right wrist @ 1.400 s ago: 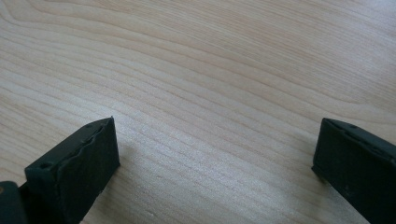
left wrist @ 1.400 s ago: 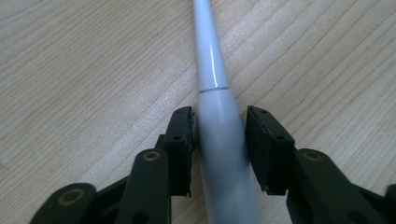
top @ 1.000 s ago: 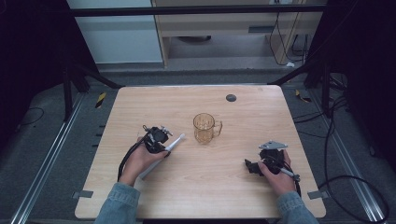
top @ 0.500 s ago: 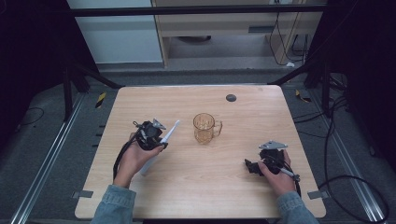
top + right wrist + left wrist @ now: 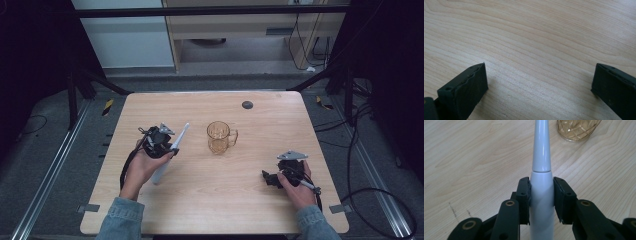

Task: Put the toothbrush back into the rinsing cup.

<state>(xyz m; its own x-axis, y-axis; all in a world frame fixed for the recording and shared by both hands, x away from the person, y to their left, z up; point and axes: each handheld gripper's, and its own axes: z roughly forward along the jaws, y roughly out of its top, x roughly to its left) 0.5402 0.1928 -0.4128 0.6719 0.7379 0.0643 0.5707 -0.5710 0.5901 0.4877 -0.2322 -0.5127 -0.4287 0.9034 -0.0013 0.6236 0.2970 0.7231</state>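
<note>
Left gripper view: L claw (image 5: 541, 195) w/ white toothbrush handle (image 5: 541, 182) clamped.

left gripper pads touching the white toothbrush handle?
Touching. The left gripper view shows both pads of the left gripper pressed against the white toothbrush handle, no gap either side.

Table layout: mug at centre, a gripper on either side

On the light wooden table (image 5: 215, 200), the amber glass mug (image 5: 220, 137) stands mid-table; the small dark round disc (image 5: 247, 104) lies behind it near the far edge. The left gripper (image 5: 165, 145) with the white tapered plastic handle (image 5: 171, 152) is left of the mug; the right gripper (image 5: 272, 179) sits near the right front corner.
</note>
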